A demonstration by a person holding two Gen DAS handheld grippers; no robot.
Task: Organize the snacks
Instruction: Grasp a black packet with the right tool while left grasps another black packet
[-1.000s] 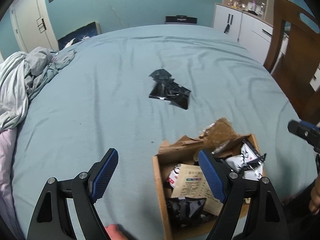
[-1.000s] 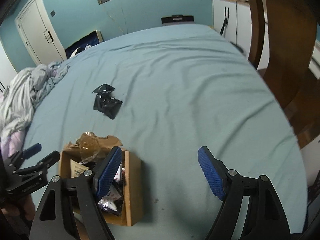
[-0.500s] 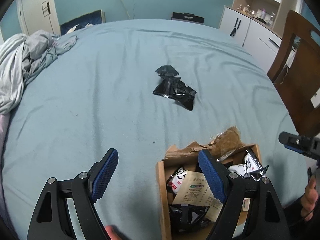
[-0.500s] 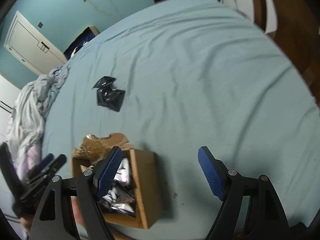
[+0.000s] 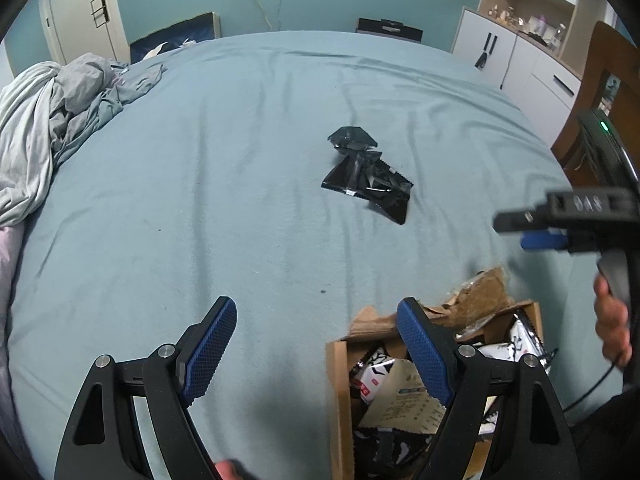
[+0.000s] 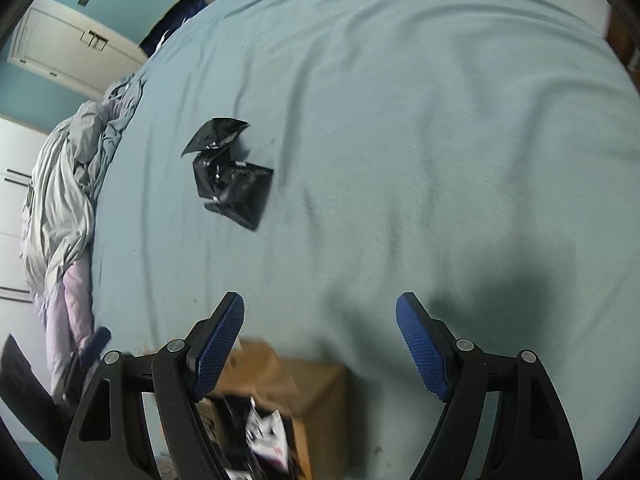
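Observation:
Black snack packets [image 5: 366, 178] [image 6: 230, 178] lie in a small heap in the middle of the light blue bed. A brown cardboard box [image 5: 340, 392] [image 6: 316, 392] holding several snack packets, black, white and beige, stands at the near edge. My left gripper [image 5: 316, 356] is open and empty, low over the sheet beside the box's left wall. My right gripper [image 6: 320, 352] is open and empty too, above the box's far side. In the left wrist view the right gripper [image 5: 532, 232] comes in from the right, held by a hand [image 5: 612, 332].
A crumpled grey duvet [image 5: 48, 120] [image 6: 68, 200] lies along the bed's left side. White cabinets [image 5: 516, 56] and a wooden chair [image 5: 600, 92] stand to the right of the bed. Torn brown paper [image 5: 480, 292] sticks up from the box's far rim.
The right gripper has swung forward and tipped down over the box, toward the black packets. The left gripper has drifted slightly; both stay open.

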